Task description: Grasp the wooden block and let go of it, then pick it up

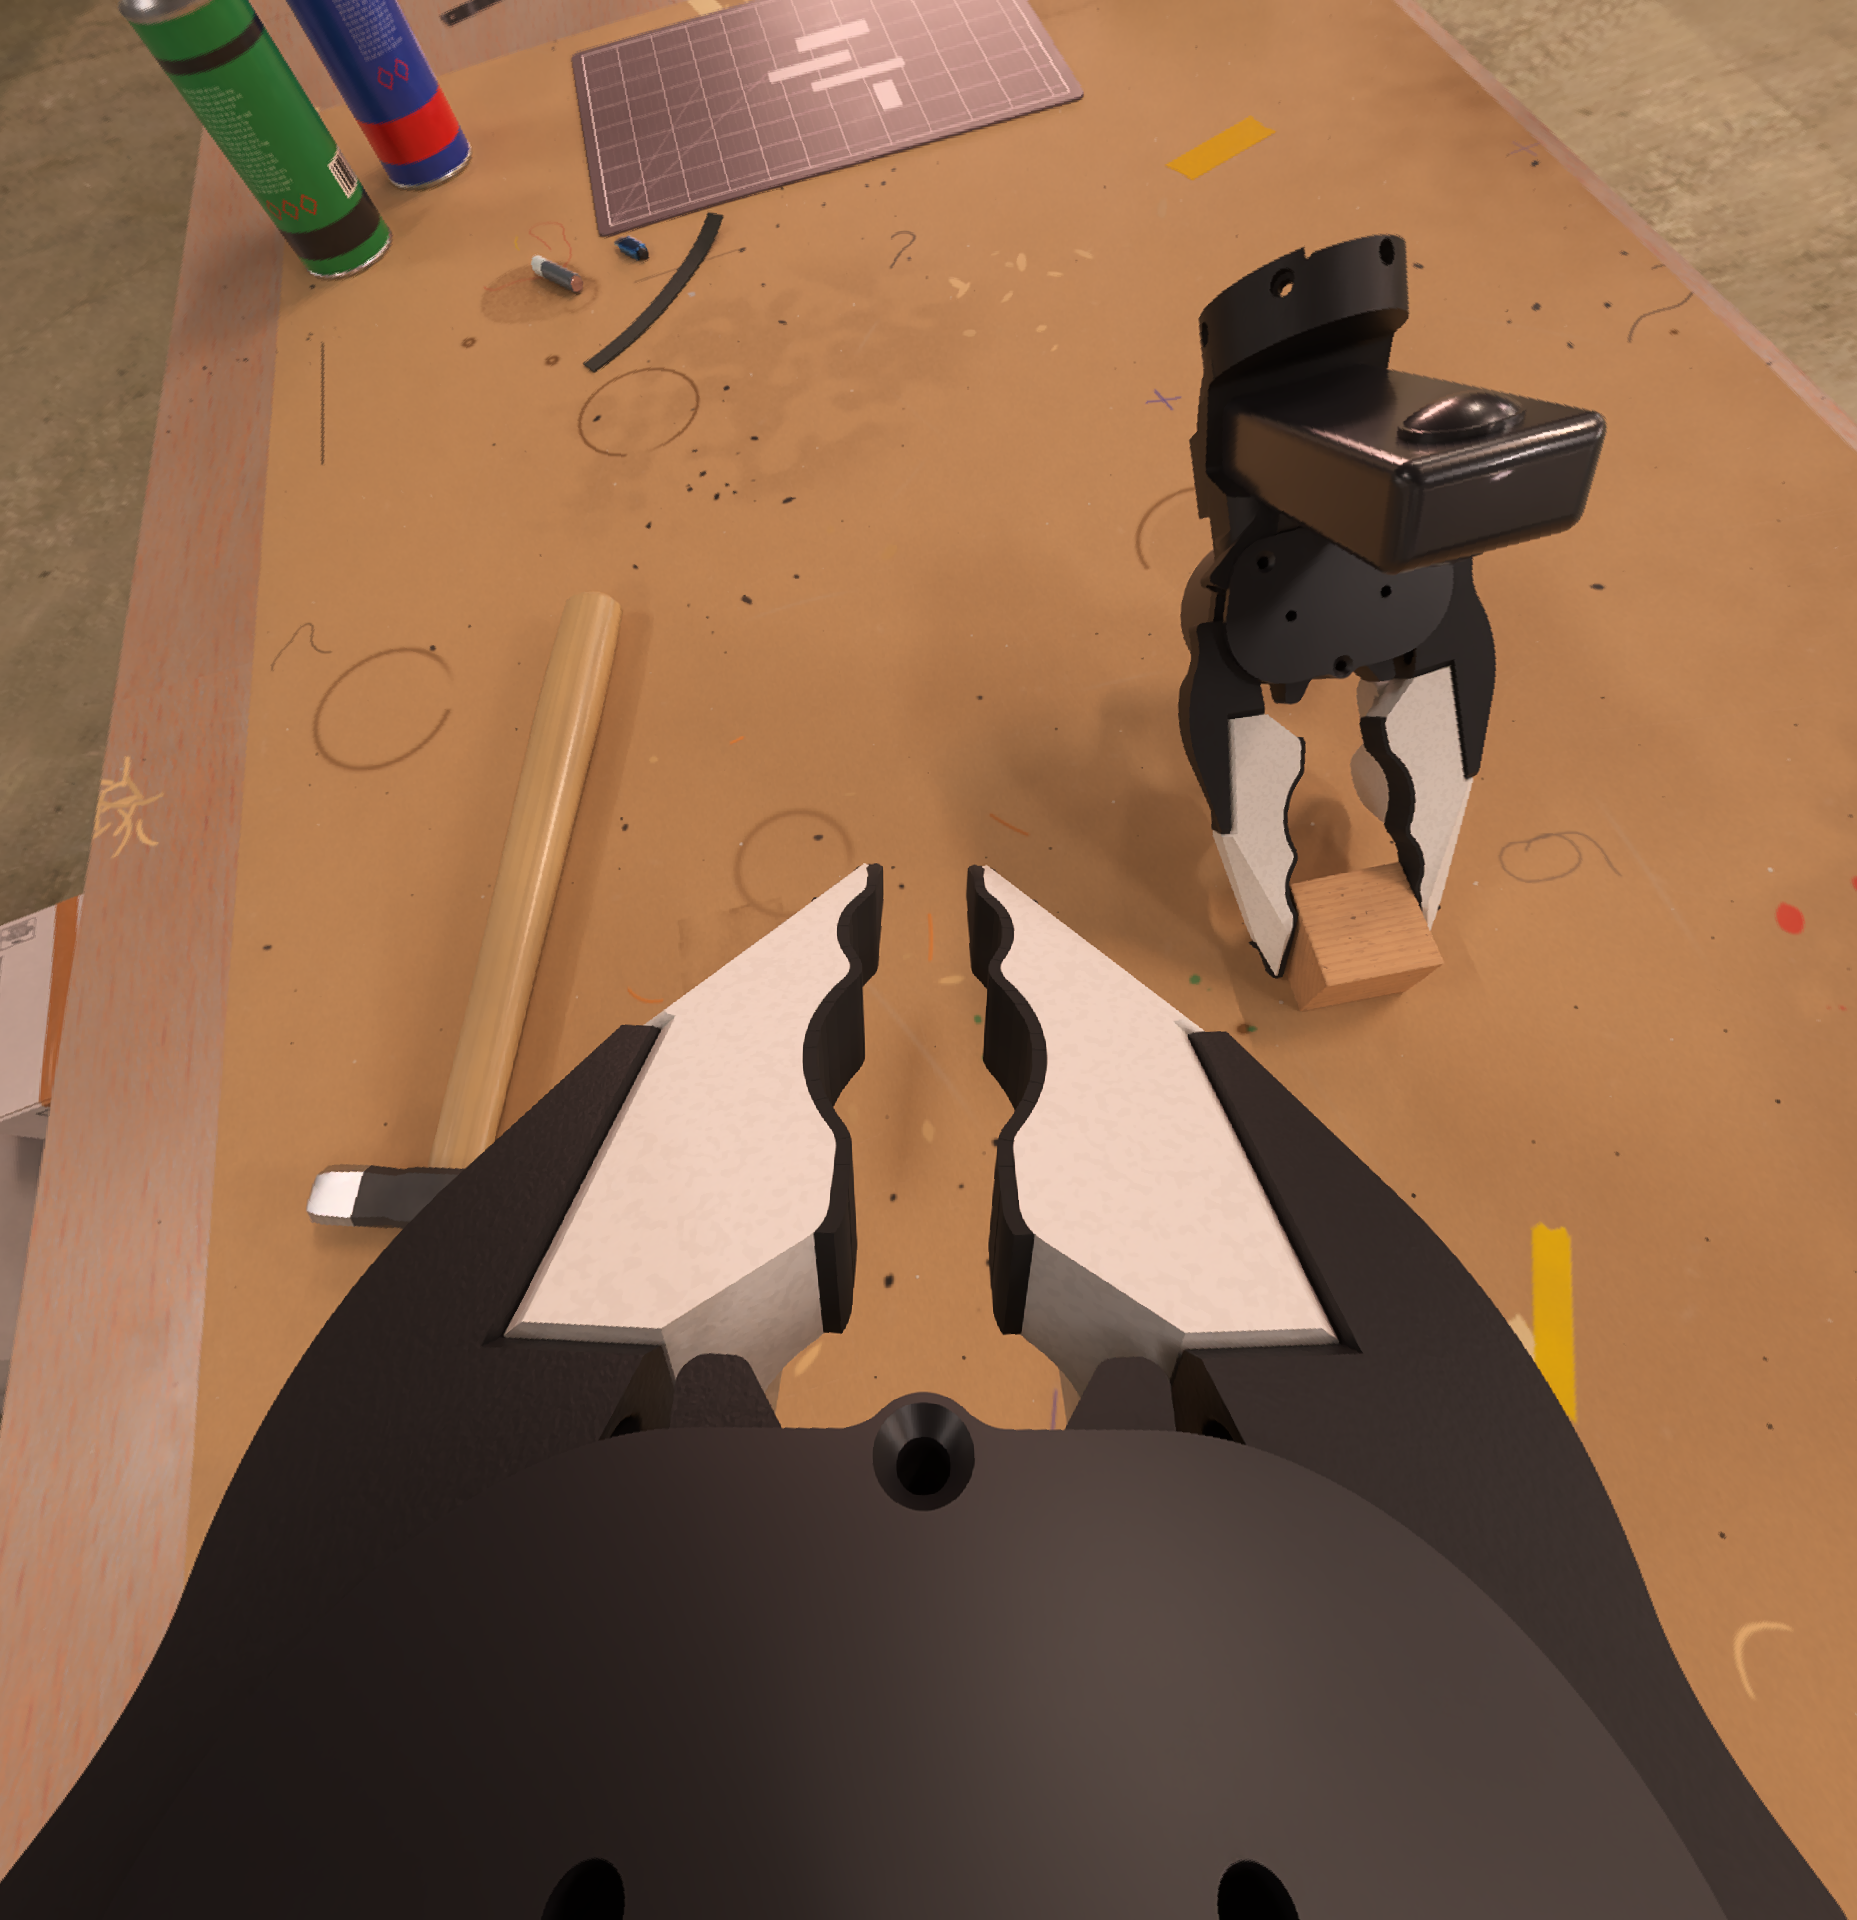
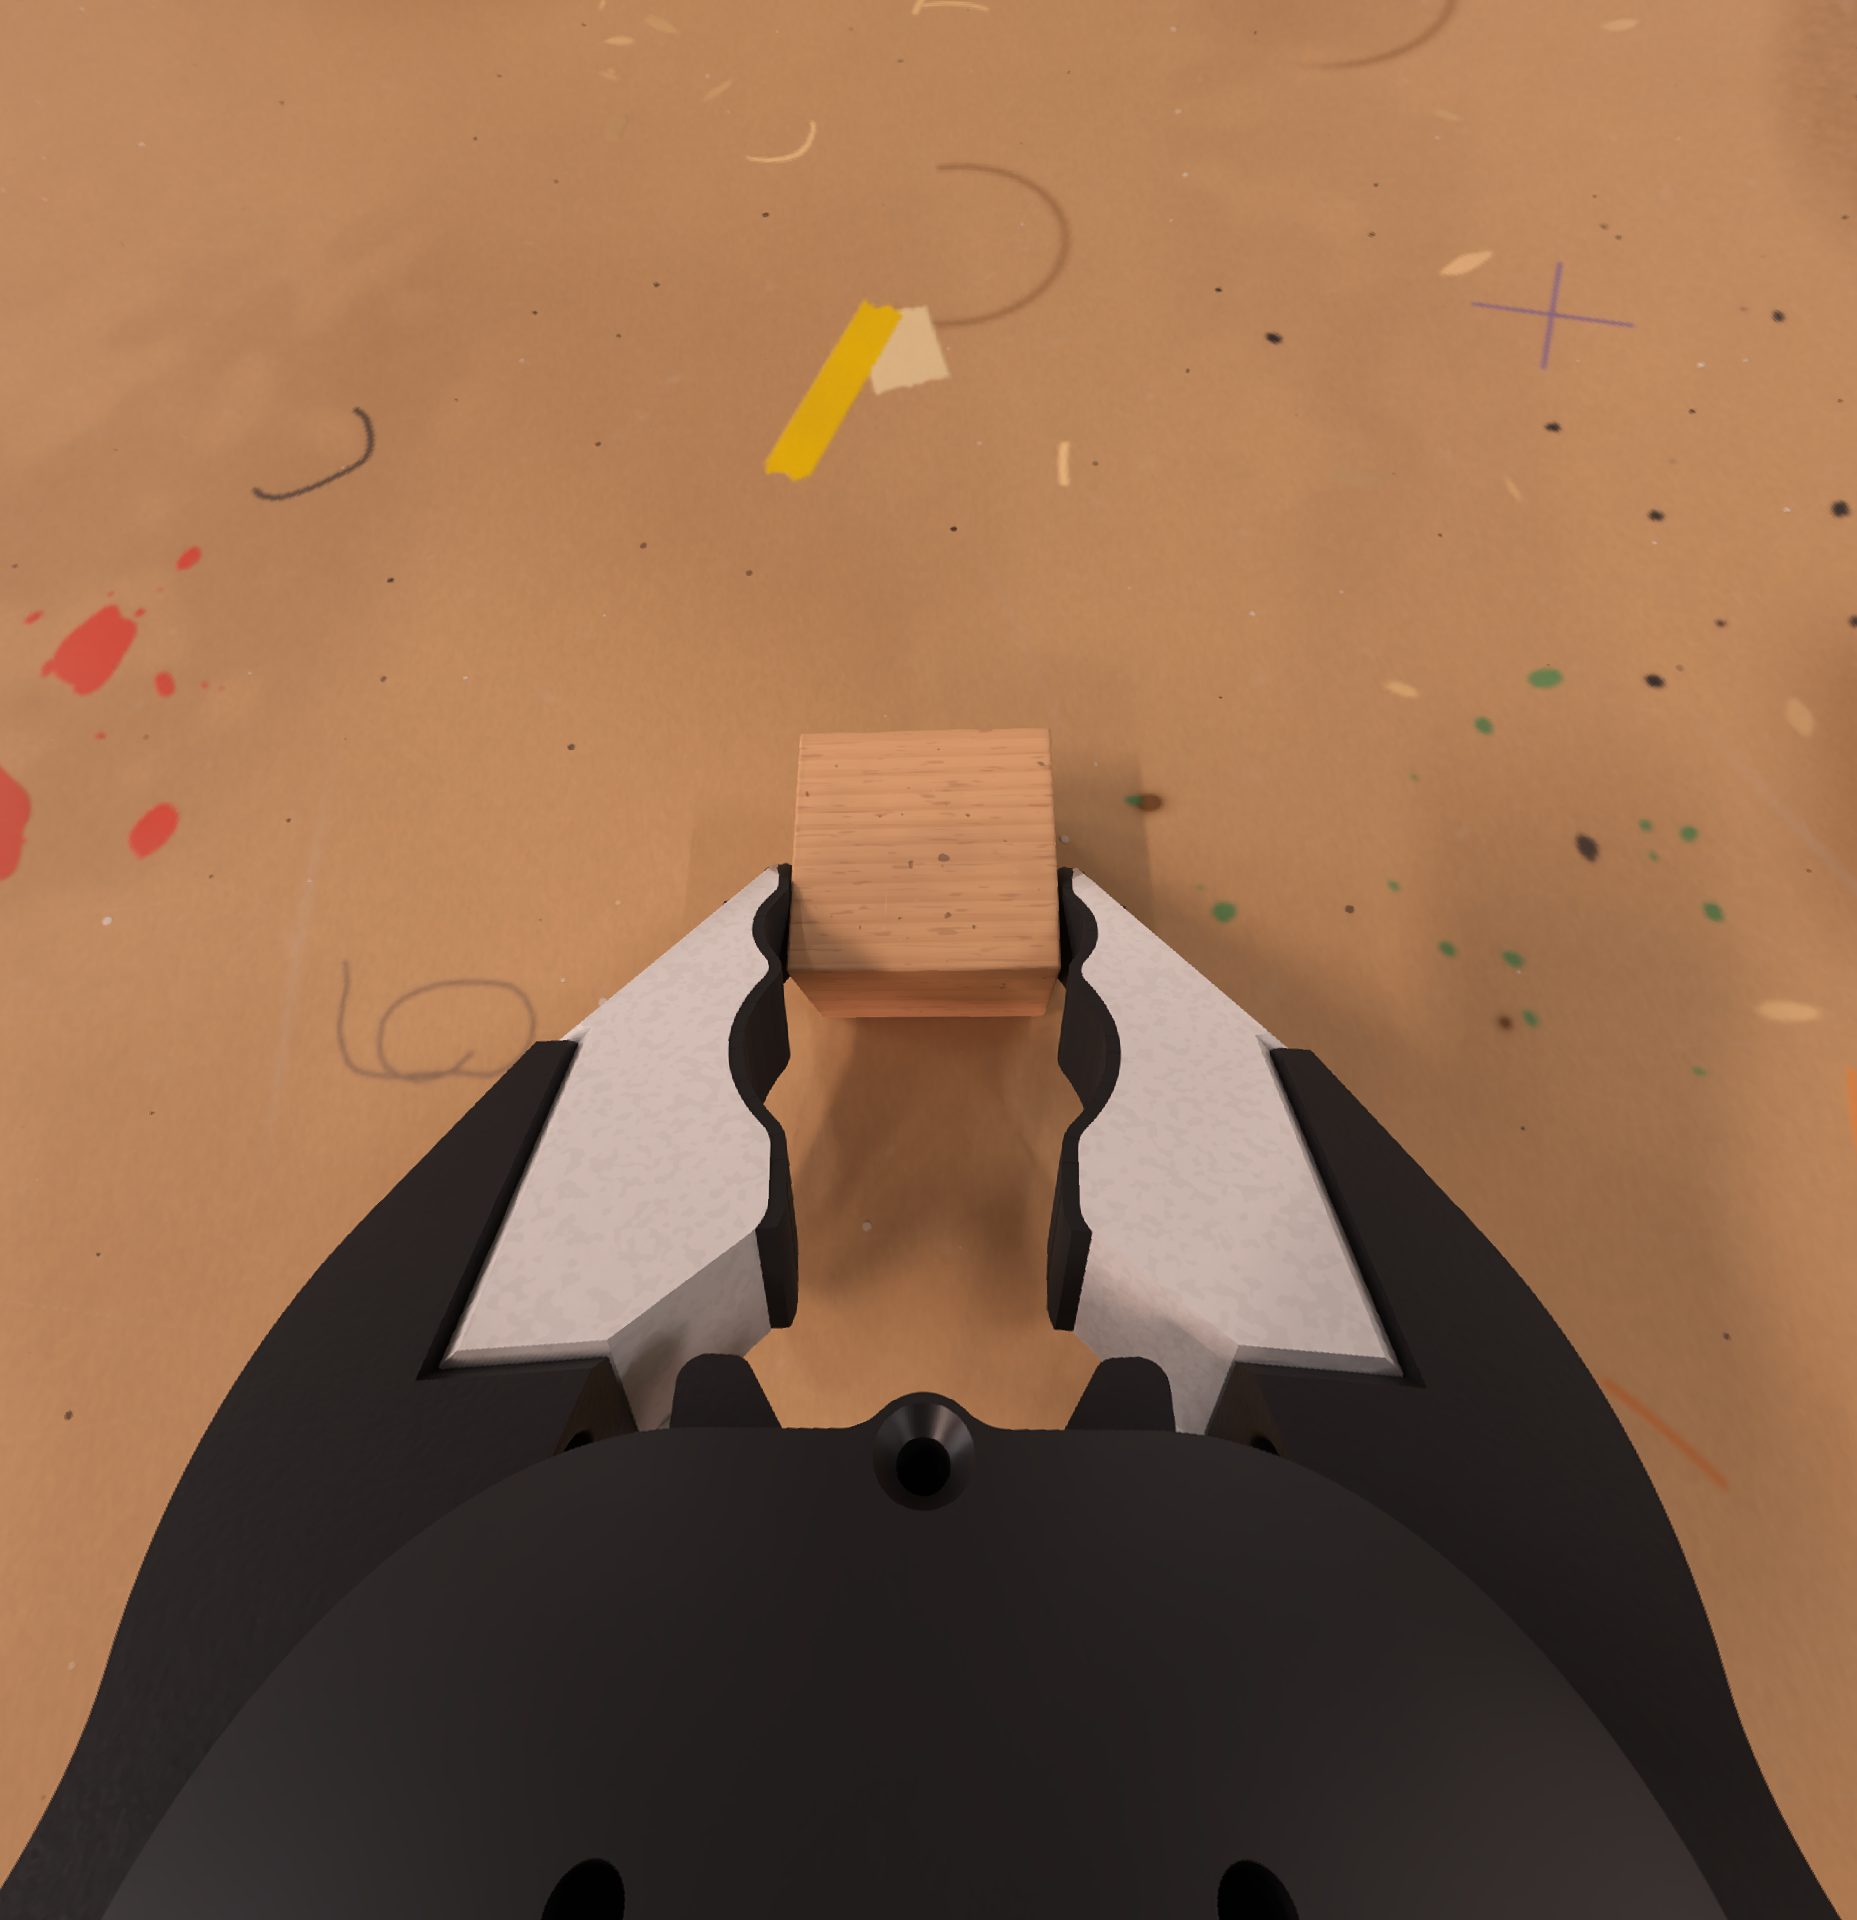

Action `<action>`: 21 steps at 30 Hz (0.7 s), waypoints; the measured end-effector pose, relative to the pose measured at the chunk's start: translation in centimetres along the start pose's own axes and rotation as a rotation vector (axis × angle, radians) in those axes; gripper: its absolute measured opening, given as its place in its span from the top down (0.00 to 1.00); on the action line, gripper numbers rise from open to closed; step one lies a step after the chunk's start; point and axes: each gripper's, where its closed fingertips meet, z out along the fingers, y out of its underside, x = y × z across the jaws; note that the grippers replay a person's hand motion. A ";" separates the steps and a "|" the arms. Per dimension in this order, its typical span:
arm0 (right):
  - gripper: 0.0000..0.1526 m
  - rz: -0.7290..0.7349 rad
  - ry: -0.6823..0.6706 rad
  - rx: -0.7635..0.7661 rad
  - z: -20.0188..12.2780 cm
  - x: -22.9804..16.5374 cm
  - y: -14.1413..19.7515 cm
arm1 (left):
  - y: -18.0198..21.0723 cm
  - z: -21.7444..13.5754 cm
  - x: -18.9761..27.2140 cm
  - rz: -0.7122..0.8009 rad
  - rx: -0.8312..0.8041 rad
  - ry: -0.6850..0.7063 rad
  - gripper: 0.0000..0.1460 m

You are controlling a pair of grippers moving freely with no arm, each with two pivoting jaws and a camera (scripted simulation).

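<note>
The wooden block (image 2: pixel 924 831) is a small light cube resting on the brown table (image 2: pixel 488 312). My right gripper (image 2: pixel 924 878) points down at it, and its two fingertips press against the block's left and right sides, shut on it. The left wrist view shows the same: the right gripper (image 1: pixel 1355 935) stands upright over the block (image 1: pixel 1365 956) on the table, at the right. My left gripper (image 1: pixel 925 878) hovers over bare table to the block's left, empty, with a narrow gap between its fingers.
A wooden-handled hammer (image 1: pixel 529 883) lies left of my left gripper. A green can (image 1: pixel 259 135), a blue can (image 1: pixel 394 94) and a dark cutting mat (image 1: pixel 810 104) stand at the far end. A box (image 1: pixel 20 1018) sits off the left edge. Yellow tape (image 2: pixel 830 390) is stuck beyond the block.
</note>
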 end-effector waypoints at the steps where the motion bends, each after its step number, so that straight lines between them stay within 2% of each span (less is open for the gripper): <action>1: 0.67 -0.002 0.006 -0.002 -0.1 0.1 0.0 | 0.1 0.1 0.0 -0.002 -0.002 0.001 0.89; 11: 0.67 -0.015 0.091 -0.022 -0.9 1.4 0.4 | 0.4 0.4 -0.2 -0.009 -0.017 0.003 0.89; 21: 0.67 -0.069 0.092 -0.022 -1.1 1.2 0.2 | 0.3 0.2 -0.1 -0.002 -0.019 0.001 0.89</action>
